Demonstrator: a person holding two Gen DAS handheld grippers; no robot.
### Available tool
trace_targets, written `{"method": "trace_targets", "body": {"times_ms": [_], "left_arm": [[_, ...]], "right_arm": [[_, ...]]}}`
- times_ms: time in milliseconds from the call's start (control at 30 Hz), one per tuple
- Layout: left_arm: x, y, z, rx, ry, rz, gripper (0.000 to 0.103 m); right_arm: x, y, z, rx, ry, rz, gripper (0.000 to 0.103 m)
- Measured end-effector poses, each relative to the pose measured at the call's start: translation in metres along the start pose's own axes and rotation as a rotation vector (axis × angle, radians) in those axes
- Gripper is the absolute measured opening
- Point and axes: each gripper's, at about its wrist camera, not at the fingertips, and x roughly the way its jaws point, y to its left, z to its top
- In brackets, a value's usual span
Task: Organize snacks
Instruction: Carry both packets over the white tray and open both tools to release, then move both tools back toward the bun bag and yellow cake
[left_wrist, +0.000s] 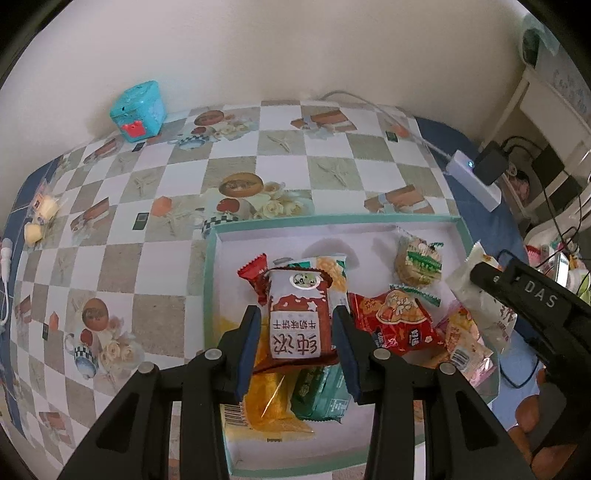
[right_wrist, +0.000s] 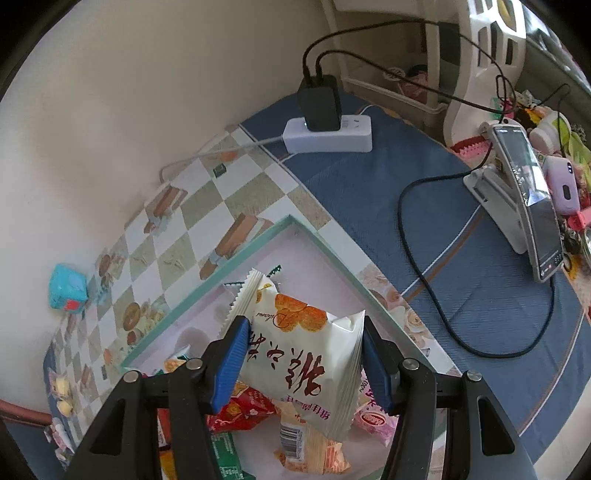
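Observation:
A shallow teal-rimmed box (left_wrist: 332, 220) lies on the checkered table and holds several snack packets. My left gripper (left_wrist: 297, 325) is shut on a red and white biscuit packet (left_wrist: 298, 323) and holds it over the pile in the box. My right gripper (right_wrist: 303, 345) is shut on a white packet with an orange picture (right_wrist: 303, 350), above the box's right part (right_wrist: 325, 247). That packet and the right gripper also show in the left wrist view (left_wrist: 476, 291). Below lie a red packet (left_wrist: 395, 321), a green packet (left_wrist: 321, 395), a yellow packet (left_wrist: 269, 402) and a round rice cracker (left_wrist: 417, 262).
A teal toy box (left_wrist: 138, 107) stands by the wall at the back left. Loose yellow snacks (left_wrist: 40, 218) lie at the table's left edge. A white power strip with a black charger (right_wrist: 327, 129), cables and a phone on a stand (right_wrist: 528, 195) sit on the blue cloth to the right.

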Motion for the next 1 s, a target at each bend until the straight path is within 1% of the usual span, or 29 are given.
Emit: {"method": "trace_targets", "body": {"times_ms": [133, 433, 533, 567, 600, 667, 733, 833, 900, 933, 1000], "left_arm": [[0.004, 0.001, -0.001, -0.004, 0.012, 0.006, 0.041], [0.001, 0.008, 0.001, -0.02, 0.004, 0.016, 0.041], [0.0, 0.012, 0.001, -0.035, 0.009, 0.015, 0.043], [-0.001, 0.013, 0.001, -0.039, 0.009, 0.014, 0.045], [-0.002, 0.016, 0.002, -0.046, 0.009, 0.015, 0.049], [-0.003, 0.02, 0.002, -0.057, 0.009, 0.019, 0.053], [-0.004, 0.025, 0.003, -0.074, 0.011, 0.028, 0.054], [-0.005, 0.037, 0.004, -0.107, 0.018, 0.041, 0.062], [-0.007, 0.046, 0.004, -0.133, 0.019, 0.052, 0.063], [-0.007, 0.051, 0.004, -0.144, 0.019, 0.056, 0.063], [-0.009, 0.063, 0.005, -0.18, 0.019, 0.066, 0.067]], "right_arm": [[0.01, 0.003, -0.004, -0.014, 0.027, 0.001, 0.062], [0.03, 0.007, -0.011, -0.044, 0.084, -0.035, 0.064], [0.029, 0.009, -0.01, -0.052, 0.091, -0.044, 0.067], [0.029, 0.009, -0.01, -0.055, 0.093, -0.047, 0.07], [0.028, 0.009, -0.01, -0.057, 0.096, -0.053, 0.073], [0.026, 0.008, -0.009, -0.057, 0.096, -0.06, 0.076], [0.024, 0.009, -0.008, -0.06, 0.099, -0.06, 0.076], [0.02, 0.012, -0.007, -0.077, 0.097, -0.063, 0.079], [0.017, 0.016, -0.007, -0.088, 0.092, -0.06, 0.089], [0.015, 0.018, -0.007, -0.092, 0.089, -0.058, 0.09], [0.009, 0.022, -0.008, -0.108, 0.077, -0.055, 0.09]]}}
